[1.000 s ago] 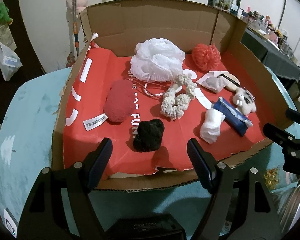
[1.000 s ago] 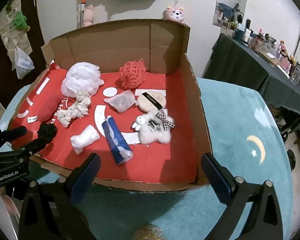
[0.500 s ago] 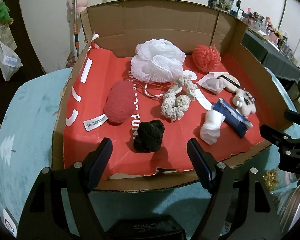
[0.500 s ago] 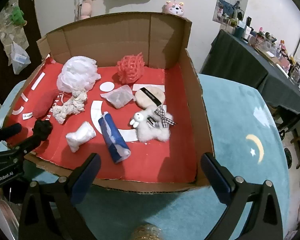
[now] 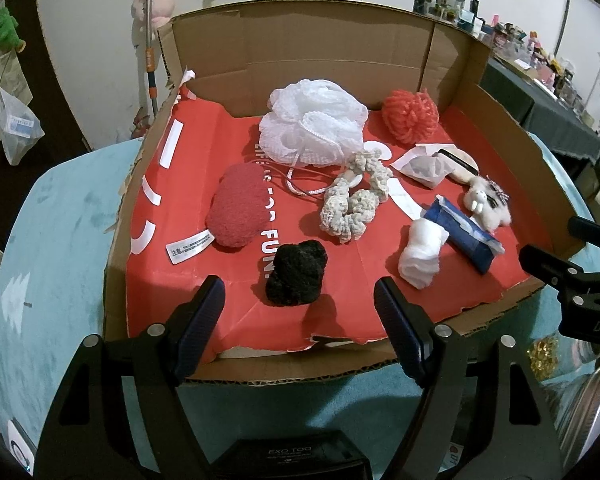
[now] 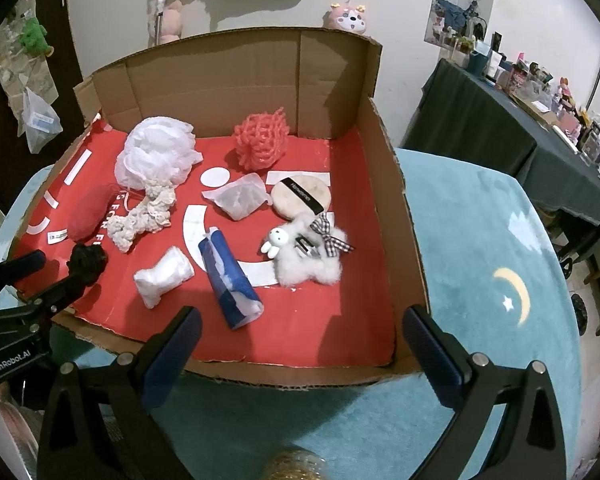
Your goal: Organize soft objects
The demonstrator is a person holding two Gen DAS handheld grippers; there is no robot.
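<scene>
Two handheld grippers, both built of matte black plastic. The left gripper (image 5: 300, 316) carries two angled arms braced by triangular cut-outs, with silver screw heads at the joints and ribbed dark-blue pads lining its jaws; white lettering reading "EXO TOO" marks the housing below. The right gripper (image 6: 300, 344) matches it in form, screws and blue pads. Seen from the right wrist view, the left unit's side bears white "GenRobot.AI" lettering.
</scene>
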